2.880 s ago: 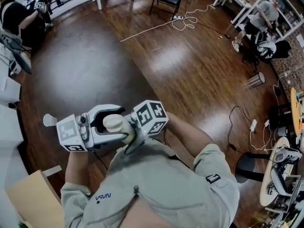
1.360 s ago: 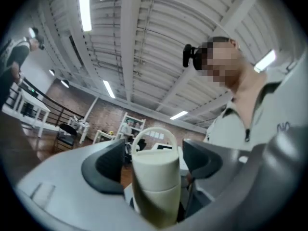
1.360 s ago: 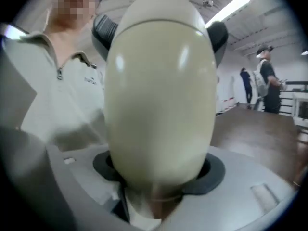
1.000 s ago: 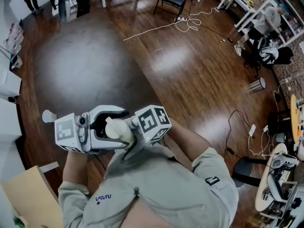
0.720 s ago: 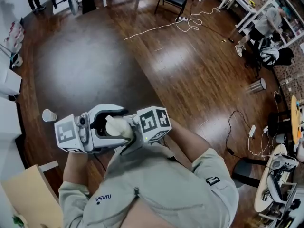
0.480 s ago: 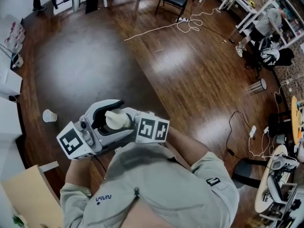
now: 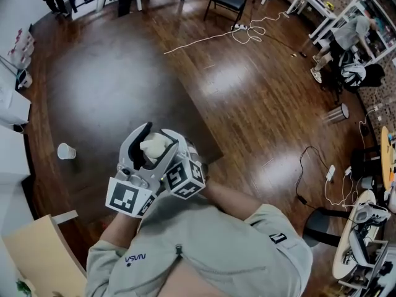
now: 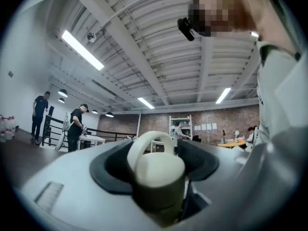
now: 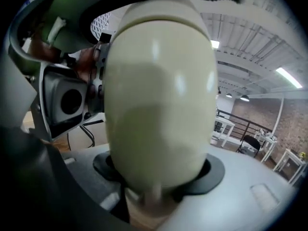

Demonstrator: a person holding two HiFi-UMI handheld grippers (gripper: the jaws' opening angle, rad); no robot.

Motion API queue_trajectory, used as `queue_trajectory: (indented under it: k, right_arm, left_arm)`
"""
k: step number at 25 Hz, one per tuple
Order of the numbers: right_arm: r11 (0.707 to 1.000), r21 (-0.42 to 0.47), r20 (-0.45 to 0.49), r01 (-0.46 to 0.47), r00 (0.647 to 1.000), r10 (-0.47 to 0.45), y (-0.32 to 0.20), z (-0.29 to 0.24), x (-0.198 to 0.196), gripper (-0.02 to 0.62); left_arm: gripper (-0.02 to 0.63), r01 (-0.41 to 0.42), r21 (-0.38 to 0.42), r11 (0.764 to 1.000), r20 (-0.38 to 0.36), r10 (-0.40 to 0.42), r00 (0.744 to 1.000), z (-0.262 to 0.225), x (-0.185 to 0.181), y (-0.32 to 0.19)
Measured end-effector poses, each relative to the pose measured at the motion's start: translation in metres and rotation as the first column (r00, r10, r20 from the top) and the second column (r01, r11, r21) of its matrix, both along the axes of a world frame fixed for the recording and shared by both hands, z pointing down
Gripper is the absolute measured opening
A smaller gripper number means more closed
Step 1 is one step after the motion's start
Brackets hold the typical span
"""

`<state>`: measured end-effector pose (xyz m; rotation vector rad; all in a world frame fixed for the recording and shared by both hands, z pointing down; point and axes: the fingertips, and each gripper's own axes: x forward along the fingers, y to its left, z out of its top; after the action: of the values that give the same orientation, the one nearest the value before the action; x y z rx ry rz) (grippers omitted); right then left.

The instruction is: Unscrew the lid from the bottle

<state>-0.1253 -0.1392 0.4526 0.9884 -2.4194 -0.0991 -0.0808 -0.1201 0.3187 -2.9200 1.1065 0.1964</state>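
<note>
Two grippers clamp one cream bottle [image 9: 159,90] held just ahead of the person's chest. The right gripper [image 9: 160,174] grasps its body and the left gripper [image 8: 156,160] grasps the lid [image 8: 158,174] at its end. The lid looks still seated, so unscrewing seems mid-way; next should come opposed twisting, with both forearms tucked in beside the bottle

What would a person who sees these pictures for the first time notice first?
A cream bottle is held before the person's chest, the right gripper clamping its body, the left gripper its looped lid. Below, a paper cup stands on the wooden floor.
</note>
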Motion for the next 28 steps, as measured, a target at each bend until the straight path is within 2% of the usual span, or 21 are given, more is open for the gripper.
queue_trajectory:
  k: [6, 8, 12, 15, 17, 18, 20, 23, 26, 28]
  right_arm:
    - [1.000, -0.025, -0.002, 0.014, 1.000, -0.014, 0.004, 0.008, -0.003, 0.298]
    - [0.999, -0.030, 0.007, 0.029, 1.000, -0.029, 0.005, 0.006, -0.005, 0.298]
    - [0.997, -0.032, 0.029, 0.073, 0.997, -0.072, 0.009, -0.004, -0.008, 0.298]
    - [0.981, -0.049, 0.074, 0.186, 0.981, -0.182, 0.018, -0.017, -0.016, 0.298]
    - [0.944, -0.077, 0.114, 0.321, 0.943, -0.312, 0.032, -0.026, -0.023, 0.298]
    - [0.910, -0.096, 0.136, 0.402, 0.911, -0.388, 0.041, -0.028, -0.026, 0.298]
    - [0.817, -0.140, 0.181, 0.560, 0.825, -0.535, 0.065, -0.031, -0.031, 0.298]
    - [0.635, -0.219, 0.252, 0.741, 0.671, -0.697, 0.103, -0.034, -0.029, 0.298]
    - [0.454, -0.281, 0.331, 0.845, 0.530, -0.781, 0.133, -0.038, -0.025, 0.298]
    - [0.350, -0.310, 0.385, 0.884, 0.454, -0.804, 0.148, -0.039, -0.024, 0.298]
  left_arm:
    - [0.293, -0.027, -0.031, 0.999, -0.011, 0.026, 1.000, 0.007, -0.002, 0.001]
    - [0.285, -0.065, -0.027, 0.998, -0.018, 0.064, 0.998, 0.004, 0.000, 0.003]
    - [0.350, -0.171, -0.008, 0.985, -0.030, 0.170, 0.985, -0.007, 0.004, 0.013]
    - [0.365, -0.263, -0.002, 0.965, -0.084, 0.262, 0.961, -0.017, -0.002, 0.023]
    - [0.369, -0.320, -0.010, 0.947, -0.131, 0.316, 0.940, -0.023, -0.012, 0.027]
    - [0.371, -0.353, -0.017, 0.935, -0.154, 0.347, 0.925, -0.026, -0.016, 0.028]
    - [0.371, -0.443, -0.037, 0.896, -0.195, 0.428, 0.882, -0.031, -0.022, 0.033]
    - [0.373, -0.590, -0.045, 0.806, -0.205, 0.571, 0.795, -0.034, -0.024, 0.048]
    - [0.373, -0.697, 0.001, 0.717, -0.165, 0.688, 0.707, -0.042, -0.024, 0.066]
    - [0.373, -0.748, 0.018, 0.663, -0.153, 0.741, 0.653, -0.047, -0.022, 0.076]
